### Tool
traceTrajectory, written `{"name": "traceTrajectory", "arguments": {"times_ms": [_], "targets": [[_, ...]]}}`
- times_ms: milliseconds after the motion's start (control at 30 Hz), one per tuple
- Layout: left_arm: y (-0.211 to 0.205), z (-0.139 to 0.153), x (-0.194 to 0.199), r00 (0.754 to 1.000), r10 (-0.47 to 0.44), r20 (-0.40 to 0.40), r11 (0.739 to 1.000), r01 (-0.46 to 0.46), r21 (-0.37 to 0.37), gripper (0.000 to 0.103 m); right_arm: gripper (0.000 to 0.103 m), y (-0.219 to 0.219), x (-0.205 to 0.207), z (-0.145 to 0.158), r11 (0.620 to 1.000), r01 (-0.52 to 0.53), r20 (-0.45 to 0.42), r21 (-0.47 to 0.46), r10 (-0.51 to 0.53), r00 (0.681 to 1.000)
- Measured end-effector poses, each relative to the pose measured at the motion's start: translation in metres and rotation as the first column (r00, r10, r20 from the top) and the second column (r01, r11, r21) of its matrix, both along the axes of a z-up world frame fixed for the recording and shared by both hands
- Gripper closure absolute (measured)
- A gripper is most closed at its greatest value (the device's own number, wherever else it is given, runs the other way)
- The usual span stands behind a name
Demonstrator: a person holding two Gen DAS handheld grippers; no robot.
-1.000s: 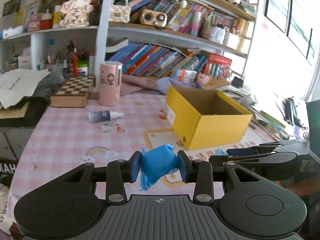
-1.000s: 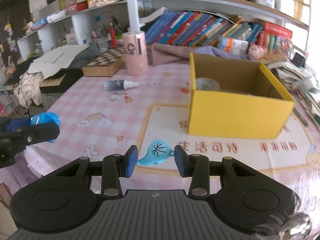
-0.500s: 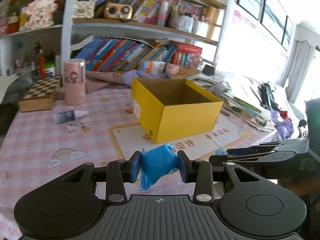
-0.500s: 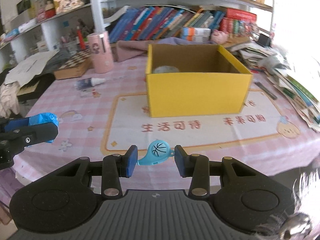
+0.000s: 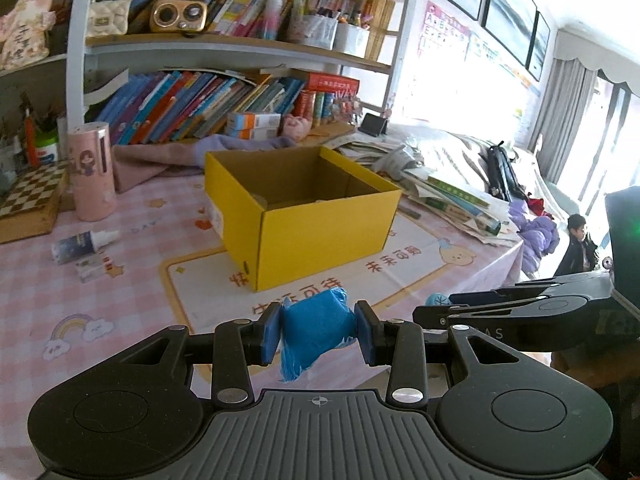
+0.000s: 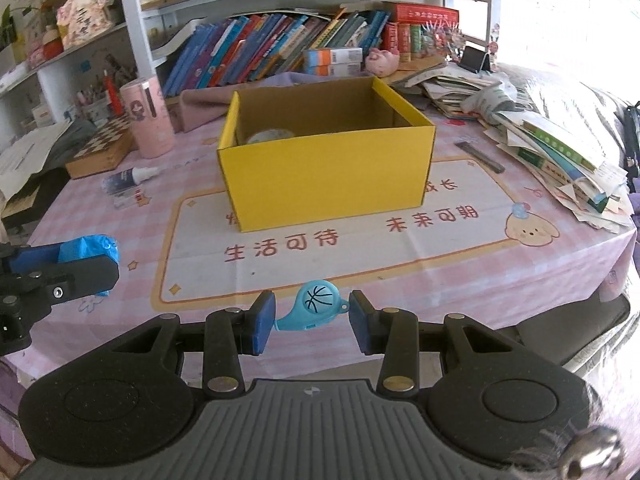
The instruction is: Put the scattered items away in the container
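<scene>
An open yellow cardboard box (image 5: 320,232) (image 6: 328,176) stands on the pink checked table, with a roll of tape (image 6: 269,136) inside at its left. My left gripper (image 5: 318,330) is shut on a crumpled blue bag (image 5: 318,326), held above the table's front edge short of the box; the bag also shows in the right wrist view (image 6: 90,246). My right gripper (image 6: 312,320) is shut on a light-blue basketball-print whistle (image 6: 316,310), to the right of the left gripper.
A small spray bottle (image 5: 82,242) (image 6: 128,178) and a small packet (image 5: 92,270) lie left of the box. A pink cylinder (image 5: 92,174), a chessboard box (image 6: 102,150) and bookshelves stand behind. Piled books and papers (image 6: 560,152) fill the right side.
Both grippers have swung right and come nearer the box, which now sits centred ahead. Each keeps hold of its item.
</scene>
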State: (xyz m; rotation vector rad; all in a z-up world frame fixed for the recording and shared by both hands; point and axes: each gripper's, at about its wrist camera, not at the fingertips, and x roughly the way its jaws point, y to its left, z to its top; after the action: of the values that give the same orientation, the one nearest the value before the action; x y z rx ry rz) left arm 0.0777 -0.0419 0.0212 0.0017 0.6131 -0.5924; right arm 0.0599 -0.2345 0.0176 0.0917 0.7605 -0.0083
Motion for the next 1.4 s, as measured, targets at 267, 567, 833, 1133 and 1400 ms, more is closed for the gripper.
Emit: {"name": "traceTrajectory", "arguments": {"times_ms": [267, 567, 833, 1133, 1400], "targets": [[-0.014, -0.003, 0.009, 1.000, -0.021, -0.012, 1.000, 0.021, 0.002, 0.066, 0.065, -0.010, 0.005, -0.003, 1.000, 0.013, -0.014, -0.002, -0.013, 1.000], [-0.023, -0.006, 0.020, 0.999, -0.037, -0.022, 0.999, 0.037, 0.000, 0.066, 0.065, -0.020, 0.013, -0.007, 1.000, 0.027, -0.029, -0.002, -0.027, 0.999], [-0.029, -0.007, 0.028, 0.999, -0.042, -0.022, 0.999, 0.042, 0.001, 0.066, 0.065, -0.026, 0.024, -0.009, 1.000, 0.031, -0.032, 0.000, -0.031, 0.999], [-0.037, 0.001, 0.049, 0.999, -0.036, 0.012, 0.999, 0.036, -0.022, 0.066, 0.065, -0.035, 0.050, -0.007, 1.000, 0.008, -0.020, 0.005, -0.008, 1.000], [-0.045, 0.017, 0.078, 0.997, 0.014, 0.074, 1.000, -0.013, -0.011, 0.066, 0.065, -0.053, 0.086, 0.004, 1.000, -0.022, 0.015, 0.014, 0.022, 1.000]]}}
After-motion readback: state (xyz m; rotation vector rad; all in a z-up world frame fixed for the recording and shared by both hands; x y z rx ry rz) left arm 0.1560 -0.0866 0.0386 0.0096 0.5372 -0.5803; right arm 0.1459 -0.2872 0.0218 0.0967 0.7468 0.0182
